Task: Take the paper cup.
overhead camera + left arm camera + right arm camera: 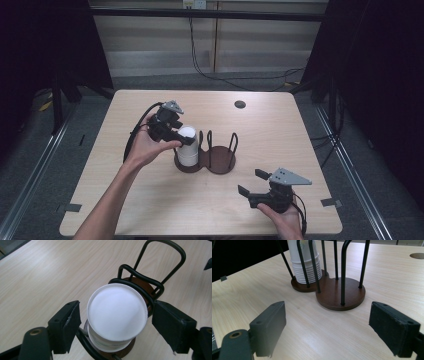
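My left hand-held gripper (116, 322) stood open around the top of the cup stack (116, 315), its pads not touching. The stack sat in the holder's (206, 161) left ring; gripping and lifting remained. My right hand-held gripper (251, 182) waited wide, near right.

No text, label, brand, number or sign can be read anywhere; the white cups (116, 315) in the rack bear faint coloured marks on their side in the right gripper view, too blurred and too hidden behind the wires to make out as letters; the counter (280, 125) is plain wood grain without print.
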Action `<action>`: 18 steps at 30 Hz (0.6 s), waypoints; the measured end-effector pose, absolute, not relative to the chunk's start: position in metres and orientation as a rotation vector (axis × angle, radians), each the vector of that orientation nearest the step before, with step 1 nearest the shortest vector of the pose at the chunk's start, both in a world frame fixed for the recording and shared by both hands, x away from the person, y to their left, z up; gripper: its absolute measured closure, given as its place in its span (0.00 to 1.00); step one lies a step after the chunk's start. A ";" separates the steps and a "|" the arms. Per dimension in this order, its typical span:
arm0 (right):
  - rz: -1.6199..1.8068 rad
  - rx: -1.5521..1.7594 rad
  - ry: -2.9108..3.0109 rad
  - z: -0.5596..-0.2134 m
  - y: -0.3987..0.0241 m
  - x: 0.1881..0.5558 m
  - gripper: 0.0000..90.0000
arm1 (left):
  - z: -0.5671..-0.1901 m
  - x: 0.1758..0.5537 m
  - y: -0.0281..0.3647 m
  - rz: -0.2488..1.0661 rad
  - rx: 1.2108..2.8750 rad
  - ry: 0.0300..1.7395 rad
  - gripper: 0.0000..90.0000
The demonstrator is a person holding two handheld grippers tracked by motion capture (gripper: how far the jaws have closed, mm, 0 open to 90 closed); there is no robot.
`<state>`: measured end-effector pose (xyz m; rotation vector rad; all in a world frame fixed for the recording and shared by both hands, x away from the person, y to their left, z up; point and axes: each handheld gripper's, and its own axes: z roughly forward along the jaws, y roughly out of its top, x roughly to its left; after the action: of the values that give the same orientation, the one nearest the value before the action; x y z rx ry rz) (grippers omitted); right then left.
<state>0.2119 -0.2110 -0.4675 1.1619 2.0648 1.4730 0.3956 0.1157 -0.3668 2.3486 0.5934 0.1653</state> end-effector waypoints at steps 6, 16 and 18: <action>1.495 1.174 2.056 -0.467 -0.212 0.212 0.16 | -0.372 0.398 0.111 0.159 2.358 0.619 0.29; 1.480 1.157 2.066 -0.467 -0.210 0.211 0.16 | -0.375 0.401 0.105 0.151 2.407 0.601 0.31; 1.481 1.158 2.067 -0.467 -0.210 0.211 0.16 | -0.375 0.401 0.104 0.155 2.396 0.608 0.33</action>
<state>0.2113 -0.2103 -0.4673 1.1580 2.0669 1.4805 0.4011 0.1045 -0.3750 2.3962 0.6081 0.1554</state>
